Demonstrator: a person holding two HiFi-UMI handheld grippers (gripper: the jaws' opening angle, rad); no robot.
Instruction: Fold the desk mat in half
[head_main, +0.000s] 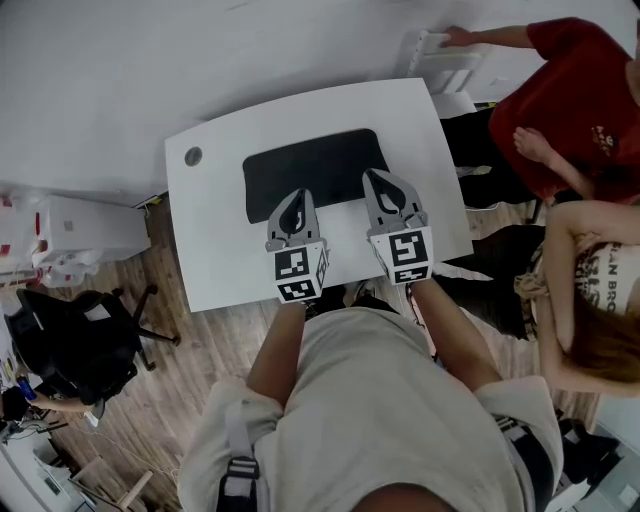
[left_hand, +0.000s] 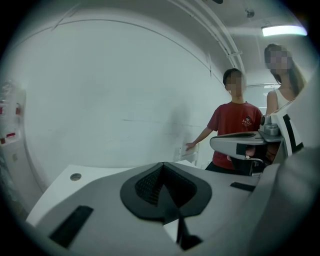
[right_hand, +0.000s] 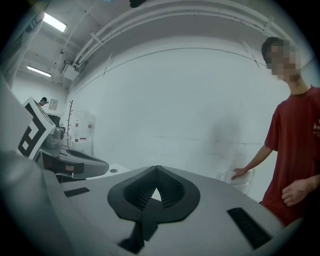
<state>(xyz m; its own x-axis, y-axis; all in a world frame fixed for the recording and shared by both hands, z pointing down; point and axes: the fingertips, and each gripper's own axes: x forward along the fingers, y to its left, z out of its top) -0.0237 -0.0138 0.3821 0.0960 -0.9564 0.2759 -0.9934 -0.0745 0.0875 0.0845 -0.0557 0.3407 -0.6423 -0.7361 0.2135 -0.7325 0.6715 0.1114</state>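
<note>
Two pairs of jaws are closed tight: the left gripper (head_main: 296, 200) and the right gripper (head_main: 380, 180) both sit at the near long edge of the desk mat (head_main: 315, 165), which lies flat and dark across the middle of the white desk (head_main: 215, 250). In each gripper view the pads meet with no gap, and a thin dark strip runs out of the seam below them. I take that strip to be the mat's edge pinched there, though the bite looks shallow. That is the first risk: a thin edge caught only at the tips could slip out of one gripper as it is lifted, leaving the mat hanging from one side and twisting. The left grip also sits well in from its corner, so that end may droop and crease on the way over. If one hand travels faster or further, the near edge will likely land skewed against the far edge and the halves will not match. Pushing forward without enough lift would probably slide the whole mat toward the far side of the desk instead of folding it
</note>
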